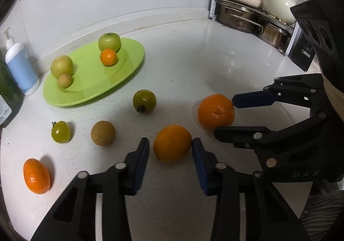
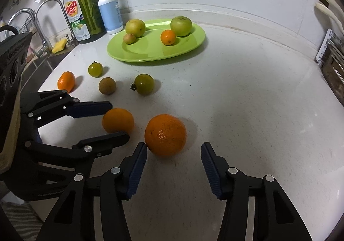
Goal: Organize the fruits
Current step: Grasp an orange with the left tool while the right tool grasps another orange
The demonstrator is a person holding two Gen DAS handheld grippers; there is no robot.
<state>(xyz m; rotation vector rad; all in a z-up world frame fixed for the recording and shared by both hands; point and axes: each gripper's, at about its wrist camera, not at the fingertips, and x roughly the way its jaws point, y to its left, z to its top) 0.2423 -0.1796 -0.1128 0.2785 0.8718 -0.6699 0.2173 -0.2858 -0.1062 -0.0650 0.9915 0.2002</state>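
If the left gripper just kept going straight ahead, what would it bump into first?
The smooth orange: it already sits between the open left gripper fingers. Past it lies bare counter.

Dim indoor light is coming from above and somewhat behind the cameras, leaving the white desk (image 1: 193,51) greyish. Soft glare is spreading across the desk's far right part in the left wrist view and showing on the green plate (image 1: 129,62). Fruits are casting soft, short shadows; the big orange (image 2: 165,134) is throwing one to its right. Fisheye distortion is bending the desk edge, and dark vignetting is filling the corners. Near gripper (image 2: 174,166) fingers are looking slightly soft.
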